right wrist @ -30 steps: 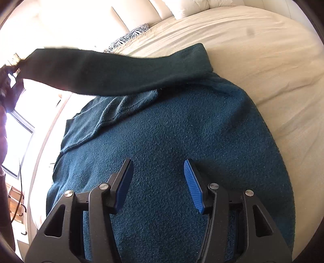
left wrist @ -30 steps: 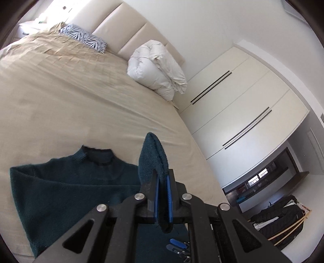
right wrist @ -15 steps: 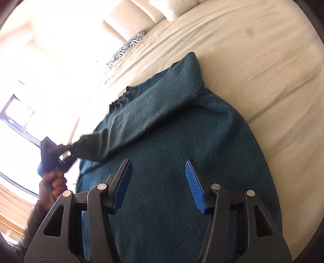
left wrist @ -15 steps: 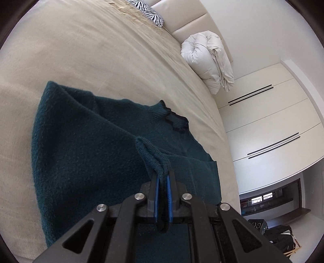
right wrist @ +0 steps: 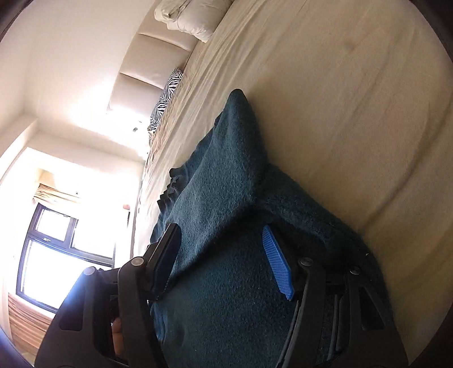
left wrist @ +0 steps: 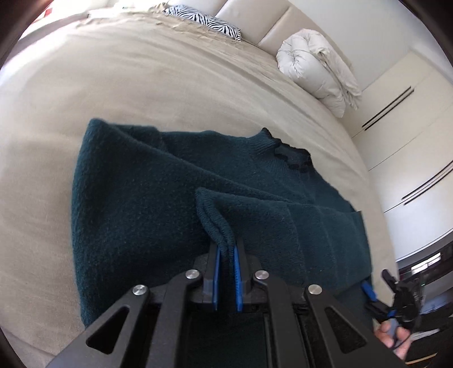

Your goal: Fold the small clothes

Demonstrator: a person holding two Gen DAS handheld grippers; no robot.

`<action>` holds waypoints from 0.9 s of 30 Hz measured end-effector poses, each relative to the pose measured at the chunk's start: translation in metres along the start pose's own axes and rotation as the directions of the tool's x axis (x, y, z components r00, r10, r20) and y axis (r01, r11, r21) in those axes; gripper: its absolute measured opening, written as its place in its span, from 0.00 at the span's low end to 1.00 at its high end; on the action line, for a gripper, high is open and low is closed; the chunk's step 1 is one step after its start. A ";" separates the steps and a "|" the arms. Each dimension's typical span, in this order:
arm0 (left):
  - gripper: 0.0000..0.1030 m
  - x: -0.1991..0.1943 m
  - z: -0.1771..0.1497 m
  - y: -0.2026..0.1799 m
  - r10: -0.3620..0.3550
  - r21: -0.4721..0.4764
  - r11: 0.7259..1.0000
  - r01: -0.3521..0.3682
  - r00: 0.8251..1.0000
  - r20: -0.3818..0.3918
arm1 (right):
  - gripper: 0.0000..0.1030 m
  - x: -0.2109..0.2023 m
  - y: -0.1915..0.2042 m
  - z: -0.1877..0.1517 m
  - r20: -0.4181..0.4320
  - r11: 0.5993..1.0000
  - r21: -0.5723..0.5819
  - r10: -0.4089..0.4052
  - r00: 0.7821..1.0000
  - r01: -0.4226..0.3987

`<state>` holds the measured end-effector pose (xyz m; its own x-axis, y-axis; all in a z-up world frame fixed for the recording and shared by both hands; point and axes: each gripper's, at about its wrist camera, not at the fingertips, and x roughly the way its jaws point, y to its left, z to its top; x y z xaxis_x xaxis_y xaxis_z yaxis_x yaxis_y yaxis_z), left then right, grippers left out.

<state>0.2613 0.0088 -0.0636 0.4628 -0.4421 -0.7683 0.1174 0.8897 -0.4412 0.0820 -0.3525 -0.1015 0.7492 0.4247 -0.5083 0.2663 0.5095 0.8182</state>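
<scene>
A dark teal knit sweater [left wrist: 136,198] lies on the beige bed [left wrist: 113,85], neck [left wrist: 288,155] toward the headboard. My left gripper [left wrist: 226,254] is shut on the sleeve cuff [left wrist: 215,218] and holds it low over the sweater body, the sleeve folded across. The right gripper shows at the lower right of the left wrist view [left wrist: 373,300], by the sweater's edge. In the right wrist view the right gripper [right wrist: 223,254] is open, tilted, its fingers astride the sweater [right wrist: 226,297] with nothing clamped. The folded sleeve [right wrist: 226,158] runs ahead of it.
A rolled white duvet [left wrist: 317,65] and a zebra pillow [left wrist: 206,22] lie by the headboard. White wardrobes [left wrist: 410,136] stand past the bed's right side. A bright window [right wrist: 65,249] is on the left in the right wrist view.
My left gripper carried the cuff down and across the sweater body, from raised to low. The right gripper stayed open and rolled onto its side over the sweater.
</scene>
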 end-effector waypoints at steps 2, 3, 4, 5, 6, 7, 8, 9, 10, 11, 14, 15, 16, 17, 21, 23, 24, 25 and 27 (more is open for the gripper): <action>0.08 0.001 -0.003 -0.018 0.107 0.087 0.990 -0.108 0.994 0.021 | 0.57 -0.001 0.000 -0.001 0.008 1.000 0.007 -0.005 1.000 0.005; 0.08 0.002 -0.004 -0.025 0.148 0.117 0.982 -0.151 0.989 0.031 | 0.57 -0.002 0.000 -0.002 0.010 1.000 0.010 -0.008 1.000 0.008; 0.08 0.002 -0.005 -0.030 0.175 0.138 0.974 -0.179 0.984 0.039 | 0.57 -0.002 0.001 -0.003 0.012 1.000 0.013 -0.012 1.000 0.012; 0.08 0.003 -0.006 -0.033 0.199 0.159 0.966 -0.205 0.979 0.049 | 0.57 -0.001 0.001 -0.002 0.013 1.000 0.016 -0.014 1.000 0.014; 0.08 0.004 -0.007 -0.037 0.230 0.185 0.954 -0.238 0.971 0.060 | 0.57 -0.002 0.001 -0.003 0.014 1.000 0.020 -0.013 1.000 0.013; 0.10 0.005 -0.010 -0.043 0.270 0.218 0.935 -0.279 0.960 0.071 | 0.57 -0.003 0.000 -0.003 0.015 1.000 0.026 -0.010 1.000 0.010; 0.10 0.008 -0.011 -0.049 0.311 0.257 0.911 -0.322 0.947 0.083 | 0.57 -0.004 -0.001 -0.004 0.019 0.999 0.033 -0.005 1.000 0.004; 0.10 0.010 -0.012 -0.056 0.341 0.288 0.890 -0.353 0.936 0.091 | 0.57 -0.006 -0.003 -0.005 0.024 0.999 0.042 0.002 1.000 -0.003; 0.10 0.012 -0.013 -0.061 0.366 0.314 0.871 -0.379 0.925 0.102 | 0.57 -0.006 -0.004 -0.005 0.029 0.999 0.049 0.007 1.000 -0.008; 0.10 0.013 -0.014 -0.064 0.376 0.325 0.862 -0.390 0.920 0.107 | 0.57 -0.010 -0.005 -0.008 0.032 0.999 0.052 0.008 0.999 -0.010; 0.10 0.013 -0.012 -0.058 0.351 0.306 0.880 -0.364 0.931 0.097 | 0.57 -0.010 -0.006 -0.008 0.030 0.999 0.052 0.009 1.000 -0.010; 0.10 0.012 -0.010 -0.055 0.341 0.295 0.888 -0.352 0.936 0.090 | 0.57 -0.011 -0.007 -0.007 0.030 0.998 0.054 0.012 0.999 -0.014; 0.10 0.010 -0.009 -0.050 0.323 0.281 0.900 -0.333 0.943 0.082 | 0.57 -0.012 -0.008 -0.007 0.032 0.998 0.059 0.017 0.999 -0.019; 0.10 0.008 -0.007 -0.046 0.305 0.271 0.910 -0.314 0.949 0.077 | 0.57 -0.012 -0.010 -0.007 0.036 0.997 0.067 0.024 0.999 -0.026; 0.10 0.005 -0.004 -0.035 0.229 0.223 0.946 -0.234 0.972 0.050 | 0.57 -0.019 -0.015 -0.008 0.052 0.994 0.096 0.045 0.998 -0.050; 0.10 0.005 -0.003 -0.031 0.193 0.211 0.957 -0.198 0.980 0.043 | 0.57 -0.028 -0.017 -0.009 0.057 0.992 0.110 0.058 0.997 -0.064; 0.10 0.005 -0.002 -0.026 0.173 0.200 0.964 -0.177 0.984 0.036 | 0.57 -0.032 -0.017 -0.009 0.058 0.991 0.114 0.066 0.996 -0.072; 0.10 0.004 -0.001 -0.021 0.152 0.182 0.971 -0.155 0.988 0.028 | 0.57 -0.035 -0.017 -0.008 0.063 0.991 0.113 0.069 0.996 -0.075; 0.10 0.002 -0.001 -0.014 0.115 0.145 0.983 -0.116 0.993 0.015 | 0.57 -0.043 -0.021 -0.005 0.078 0.990 0.117 0.068 0.995 -0.077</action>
<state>0.2601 -0.0047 -0.0592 0.4864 -0.3348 -0.8070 0.1893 0.9421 -0.2767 0.0412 -0.3776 -0.0979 0.8106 0.3989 -0.4286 0.2765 0.3845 0.8808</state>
